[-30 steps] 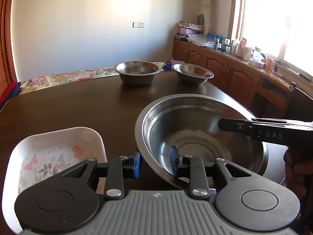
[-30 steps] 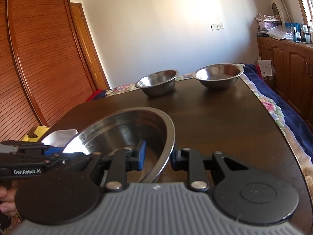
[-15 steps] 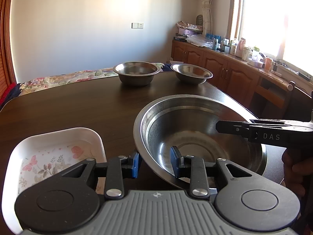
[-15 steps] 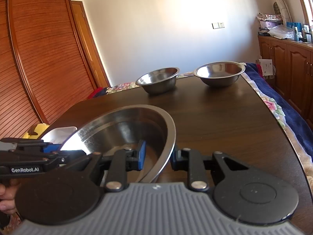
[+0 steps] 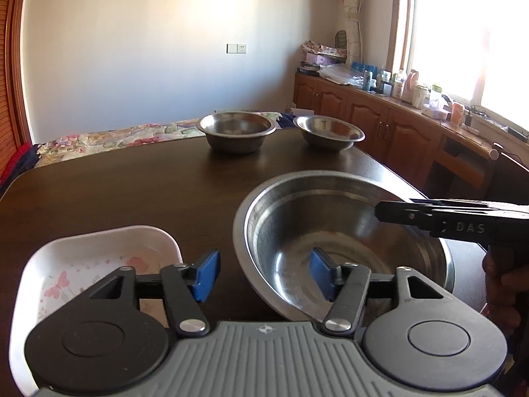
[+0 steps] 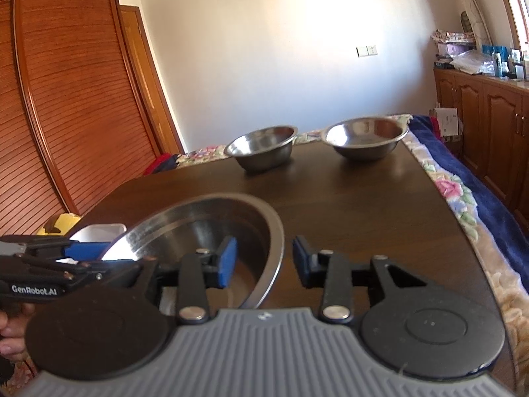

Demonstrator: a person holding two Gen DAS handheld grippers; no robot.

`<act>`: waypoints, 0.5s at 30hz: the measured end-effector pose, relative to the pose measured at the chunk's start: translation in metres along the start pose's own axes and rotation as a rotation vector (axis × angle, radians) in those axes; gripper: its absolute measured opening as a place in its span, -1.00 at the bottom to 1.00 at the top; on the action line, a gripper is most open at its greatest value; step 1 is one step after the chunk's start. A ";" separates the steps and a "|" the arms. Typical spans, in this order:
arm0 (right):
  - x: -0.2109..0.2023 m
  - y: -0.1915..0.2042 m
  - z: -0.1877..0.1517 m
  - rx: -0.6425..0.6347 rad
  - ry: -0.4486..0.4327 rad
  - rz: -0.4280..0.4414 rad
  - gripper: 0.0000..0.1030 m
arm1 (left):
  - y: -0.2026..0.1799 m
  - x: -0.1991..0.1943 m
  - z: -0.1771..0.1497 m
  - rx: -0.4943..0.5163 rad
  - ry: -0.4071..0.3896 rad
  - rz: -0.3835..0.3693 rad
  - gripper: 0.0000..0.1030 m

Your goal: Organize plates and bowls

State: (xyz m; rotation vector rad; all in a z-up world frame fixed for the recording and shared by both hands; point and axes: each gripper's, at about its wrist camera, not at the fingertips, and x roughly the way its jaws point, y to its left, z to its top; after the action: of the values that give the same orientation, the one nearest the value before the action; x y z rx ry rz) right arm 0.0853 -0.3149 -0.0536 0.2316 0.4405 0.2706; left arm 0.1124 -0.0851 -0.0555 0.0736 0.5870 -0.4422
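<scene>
In the left wrist view, the left gripper (image 5: 264,273) is sitting wide apart, grasping nothing. The near rim of the big steel bowl (image 5: 330,231) is lying between its blue pads (image 5: 206,273), with one pad outside the bowl and one inside, and neither is touching it. The bowl is resting on the dark wooden table (image 5: 132,198). A white dish with butterflies (image 5: 82,271) is sitting just beside it. Two smaller steel bowls (image 5: 236,130) are waiting side by side at the far end. The right gripper (image 5: 390,211) is poking in over the big bowl's other edge.

In the right wrist view, the right gripper (image 6: 264,261) is also spread apart around the big bowl's (image 6: 205,228) rim, not squeezing it. A hand (image 6: 10,334) is holding the left gripper (image 6: 86,251).
</scene>
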 end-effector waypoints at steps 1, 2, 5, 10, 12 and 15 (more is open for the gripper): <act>-0.002 -0.001 0.003 -0.004 -0.006 -0.004 -0.16 | 0.001 -0.001 0.001 -0.002 -0.006 0.005 0.32; -0.002 -0.002 0.006 -0.009 -0.012 -0.007 -0.12 | 0.002 -0.001 0.003 -0.003 -0.011 0.008 0.34; -0.005 -0.006 0.014 -0.031 -0.030 -0.022 0.01 | 0.003 -0.003 0.007 -0.001 -0.020 0.017 0.40; -0.006 -0.013 0.034 -0.088 -0.049 -0.044 0.03 | 0.008 -0.002 0.016 0.003 -0.032 0.032 0.52; -0.006 -0.016 0.041 -0.107 -0.054 -0.050 0.04 | 0.010 -0.001 0.021 0.003 -0.036 0.042 0.55; -0.003 -0.020 0.054 -0.142 -0.054 -0.057 0.05 | 0.013 0.000 0.031 0.002 -0.044 0.059 0.55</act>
State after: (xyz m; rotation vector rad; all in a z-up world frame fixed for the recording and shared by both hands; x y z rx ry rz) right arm 0.1108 -0.3437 -0.0106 0.0869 0.3725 0.2380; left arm 0.1341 -0.0788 -0.0307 0.0821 0.5394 -0.3861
